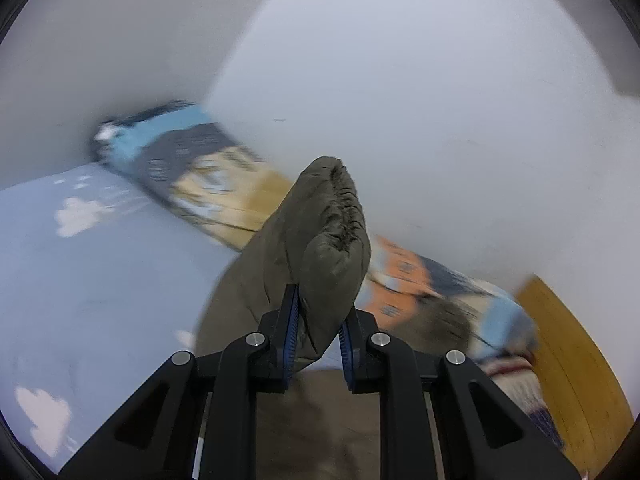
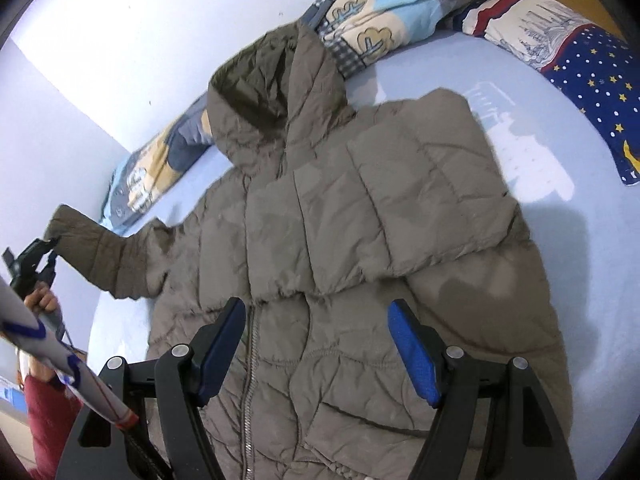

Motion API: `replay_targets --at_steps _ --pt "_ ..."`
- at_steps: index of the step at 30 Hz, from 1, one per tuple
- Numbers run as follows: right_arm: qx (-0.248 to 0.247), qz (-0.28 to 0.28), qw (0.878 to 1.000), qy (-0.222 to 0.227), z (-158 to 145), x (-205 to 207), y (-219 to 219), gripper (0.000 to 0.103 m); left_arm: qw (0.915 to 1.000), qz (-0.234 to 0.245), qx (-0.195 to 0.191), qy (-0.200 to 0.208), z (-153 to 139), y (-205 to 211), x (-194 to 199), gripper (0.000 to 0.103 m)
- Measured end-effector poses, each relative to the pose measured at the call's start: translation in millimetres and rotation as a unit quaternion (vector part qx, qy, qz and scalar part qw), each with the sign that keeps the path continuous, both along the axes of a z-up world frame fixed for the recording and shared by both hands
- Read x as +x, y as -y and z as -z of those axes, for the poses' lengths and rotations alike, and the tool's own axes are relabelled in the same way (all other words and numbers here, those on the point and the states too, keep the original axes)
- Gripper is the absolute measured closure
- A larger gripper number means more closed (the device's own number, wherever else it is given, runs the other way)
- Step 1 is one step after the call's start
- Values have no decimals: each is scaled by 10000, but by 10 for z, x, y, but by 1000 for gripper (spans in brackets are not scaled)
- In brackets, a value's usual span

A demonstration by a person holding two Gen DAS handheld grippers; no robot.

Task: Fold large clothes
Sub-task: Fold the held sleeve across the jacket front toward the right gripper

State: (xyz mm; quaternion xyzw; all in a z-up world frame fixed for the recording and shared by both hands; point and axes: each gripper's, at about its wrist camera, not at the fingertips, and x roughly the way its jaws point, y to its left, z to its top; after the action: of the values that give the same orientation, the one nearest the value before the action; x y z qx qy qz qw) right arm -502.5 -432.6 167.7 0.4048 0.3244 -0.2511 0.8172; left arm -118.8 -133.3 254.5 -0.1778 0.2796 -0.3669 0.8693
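While no legible lettering shows anywhere, the olive quilted puffer jacket (image 2: 340, 216) lies front-up on the pale blue bed sheet (image 2: 580, 280), zipper (image 2: 251, 376) running along its long axis, hood (image 2: 276, 92) pointing away toward the patterned blanket (image 2: 380, 8). At far left, the left gripper (image 1: 318, 320) has its jaws pinching the gathered, elasticated sleeve cuff (image 1: 332, 216), raised off the sheet. The right gripper (image 2: 316, 344) hovers over the lower front panels, jaws spread, gripping nothing. A star-printed navy pillow (image 2: 592, 80) lies at right.
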Motion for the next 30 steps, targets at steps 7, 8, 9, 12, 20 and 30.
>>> replay_targets --at_steps 7,8,9,12,20,30 --pt "-42 184 9997 184 -107 -120 44 25 9933 1136 180 -67 88 800 -783 86" --pt "-49 233 9995 189 -116 -136 51 25 9912 1289 293 -10 125 954 -901 86" --pt "-53 256 9995 201 -124 -147 60 25 9886 1454 388 8 181 1115 -1003 86" --pt "-133 349 9992 154 -144 -162 84 25 9783 1959 677 10 383 1542 -1315 86" --pt "48 636 9977 213 -111 -217 225 25 9482 2721 1635 139 1054 2174 -1927 85" --pt "337 698 9959 466 -62 -234 278 25 9298 2886 2279 150 1254 2197 -2043 38"
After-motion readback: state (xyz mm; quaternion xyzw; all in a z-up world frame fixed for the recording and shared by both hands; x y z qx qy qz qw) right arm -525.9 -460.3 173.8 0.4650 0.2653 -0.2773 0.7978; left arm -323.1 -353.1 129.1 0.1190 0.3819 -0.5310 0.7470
